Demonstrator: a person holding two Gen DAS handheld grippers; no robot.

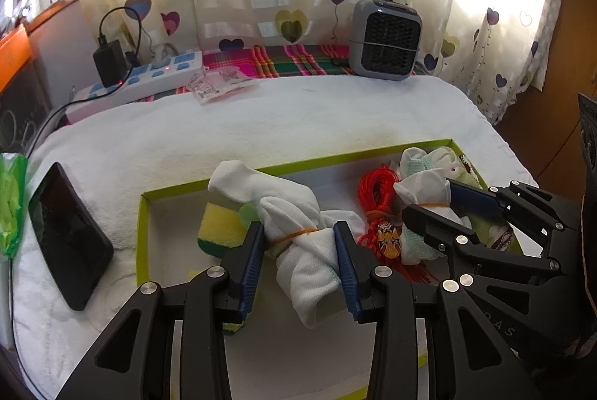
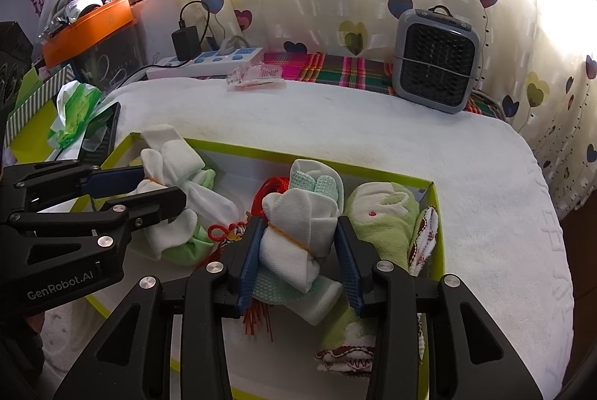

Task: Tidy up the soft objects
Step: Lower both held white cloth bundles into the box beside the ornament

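Two banded sock bundles, soft, light, squashy: left gripper (image 1: pixel 300 247) jaws clamp white bundle (image 1: pixel 294 232) at rubber band; right gripper (image 2: pixel 298 247) jaws clamp mint-white bundle (image 2: pixel 298 232) likewise, inside green-rimmed box (image 2: pixel 429 182).

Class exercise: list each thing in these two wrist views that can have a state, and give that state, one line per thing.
left gripper: shut on the white bundle.
white bundle: tied with a rubber band, gripped at the band.
right gripper: shut on the mint-and-white bundle.
mint-and-white bundle: banded, gripped.
green-rimmed box: open, holding the items.
phone: screen dark, lying flat.
power strip: black adapter plugged in, red light showing.
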